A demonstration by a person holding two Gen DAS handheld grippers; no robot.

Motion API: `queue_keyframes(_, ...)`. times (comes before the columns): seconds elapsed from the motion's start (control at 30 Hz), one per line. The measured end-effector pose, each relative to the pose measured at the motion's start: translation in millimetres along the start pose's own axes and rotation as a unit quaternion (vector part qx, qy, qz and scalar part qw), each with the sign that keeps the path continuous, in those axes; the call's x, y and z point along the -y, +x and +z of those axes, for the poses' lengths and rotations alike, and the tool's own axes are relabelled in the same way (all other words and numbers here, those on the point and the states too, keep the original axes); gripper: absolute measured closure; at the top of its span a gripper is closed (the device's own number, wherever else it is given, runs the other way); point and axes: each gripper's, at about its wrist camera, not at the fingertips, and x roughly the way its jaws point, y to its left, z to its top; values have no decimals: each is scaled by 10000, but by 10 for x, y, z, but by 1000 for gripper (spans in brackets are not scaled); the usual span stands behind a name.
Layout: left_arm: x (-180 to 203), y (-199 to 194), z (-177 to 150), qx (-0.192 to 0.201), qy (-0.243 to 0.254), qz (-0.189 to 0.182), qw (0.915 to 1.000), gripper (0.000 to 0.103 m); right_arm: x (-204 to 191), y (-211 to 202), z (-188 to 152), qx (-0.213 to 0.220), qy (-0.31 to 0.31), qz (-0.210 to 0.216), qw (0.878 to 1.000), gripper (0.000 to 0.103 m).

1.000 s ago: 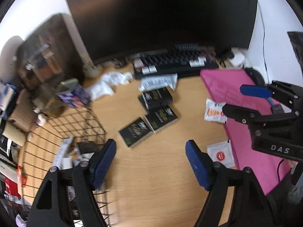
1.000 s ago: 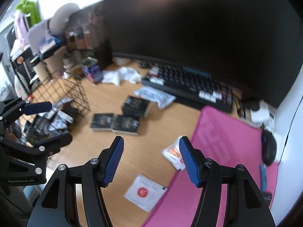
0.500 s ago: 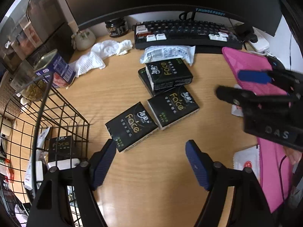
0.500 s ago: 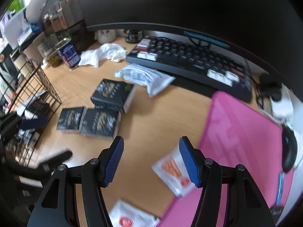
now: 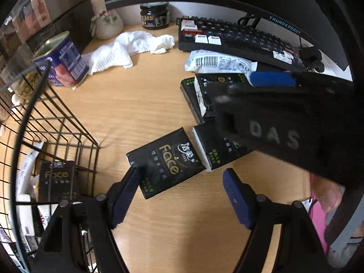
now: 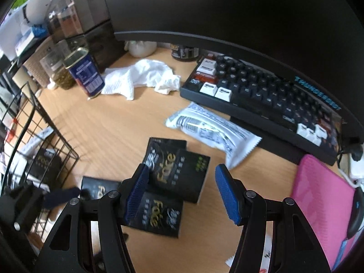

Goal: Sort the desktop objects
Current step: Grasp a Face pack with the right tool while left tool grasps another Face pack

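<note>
I am looking down at a pale wood-grain desk (image 5: 141,104) crowded under a dark curved monitor (image 6: 227,11) filling the top of both frames. A black keyboard (image 6: 261,95) with white keycaps is lying at the upper right, a crumpled white cloth (image 5: 127,47) at upper centre, a glossy blue tin (image 5: 66,61) at the left. My left gripper (image 5: 179,195) is hanging wide open over a flat black tissue pack (image 5: 166,161), with a wire basket (image 5: 56,132) at lower left already holding another pack. My right gripper (image 6: 182,193) is also spread wide above two stacked black packs (image 6: 179,170); a pink mat (image 6: 323,204) is showing at lower right.
</note>
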Motion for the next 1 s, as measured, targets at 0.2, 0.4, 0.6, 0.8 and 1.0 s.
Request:
queue_keyframes(0.2, 30, 21, -1, 33, 188, 128, 9997, 24, -52, 169, 88, -141, 122, 79, 9998, 32)
queue_keyframes(0.4, 85, -5, -23, 59, 306, 270, 9991, 24, -31, 205, -35, -343, 22, 26, 9994, 41)
queue_keyframes(0.6, 223, -78, 37, 93, 314, 133, 9994, 24, 224, -18, -172, -253, 179, -16, 9995, 41)
queue_keyframes(0.8, 482, -51, 205, 146, 428, 135, 9989, 24, 601, -316, -343, -34, 406, -163, 9990, 41)
queue_keyframes(1.0, 593, 188, 336, -139, 288, 45, 9995, 24, 915, -491, -549, 85, 592, -233, 9979, 41)
